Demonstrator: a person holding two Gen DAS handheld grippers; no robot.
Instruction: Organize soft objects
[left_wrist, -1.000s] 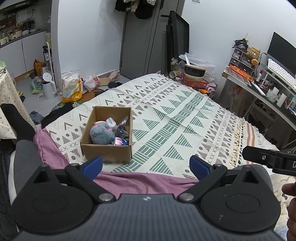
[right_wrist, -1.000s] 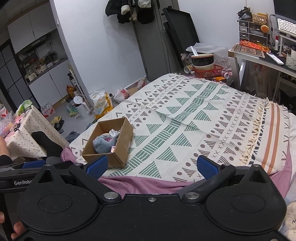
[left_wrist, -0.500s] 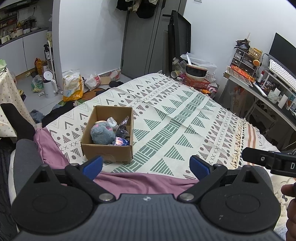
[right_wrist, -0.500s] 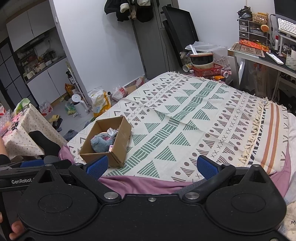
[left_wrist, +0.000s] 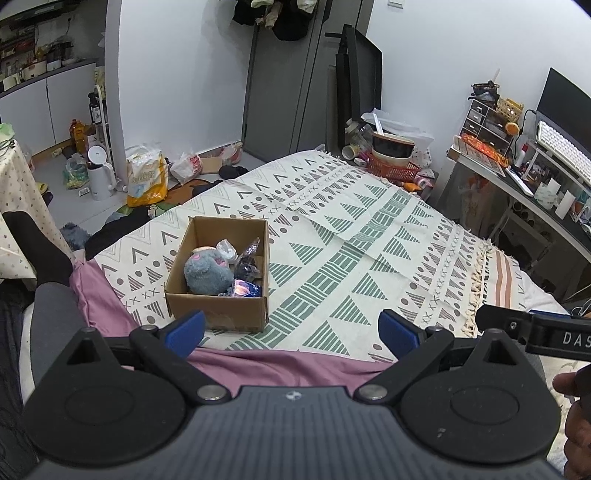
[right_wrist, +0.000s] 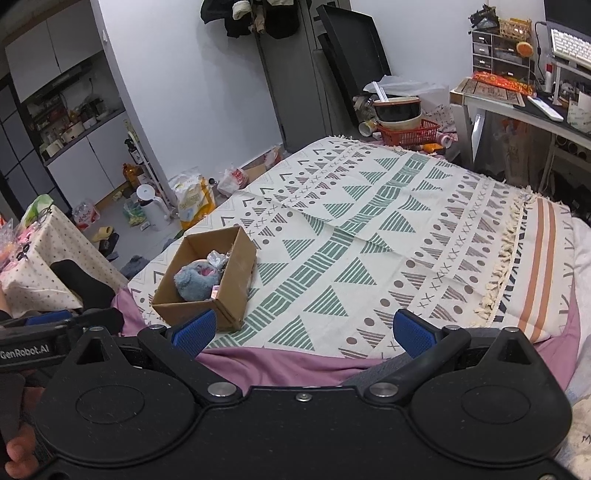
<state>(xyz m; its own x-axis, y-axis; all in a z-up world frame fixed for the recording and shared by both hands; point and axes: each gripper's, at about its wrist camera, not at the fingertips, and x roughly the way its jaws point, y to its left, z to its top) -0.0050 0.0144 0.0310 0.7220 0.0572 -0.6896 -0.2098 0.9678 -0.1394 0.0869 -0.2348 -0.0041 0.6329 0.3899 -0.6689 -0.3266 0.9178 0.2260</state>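
A brown cardboard box (left_wrist: 218, 310) (right_wrist: 236, 273) sits on the patterned blanket (left_wrist: 351, 236) (right_wrist: 369, 229) near the bed's left front corner. Inside it lie a grey-blue plush toy (left_wrist: 207, 273) (right_wrist: 194, 282) and some crinkly plastic-wrapped items (left_wrist: 245, 258). My left gripper (left_wrist: 291, 332) is open over the bed's front edge, its left fingertip just in front of the box, with nothing between the fingers. My right gripper (right_wrist: 303, 332) is open too, held back from the bed, with the box beyond its left fingertip.
A pink sheet (left_wrist: 280, 365) shows under the blanket at the front edge. Bags, bottles and a white kettle (left_wrist: 99, 177) litter the floor at left. A red basket with bowls (right_wrist: 406, 129) stands beyond the bed; a cluttered desk (left_wrist: 517, 177) is at right.
Both grippers have drawn back and risen slightly, so the box looks a little smaller and farther away. Nothing was grasped or let go.
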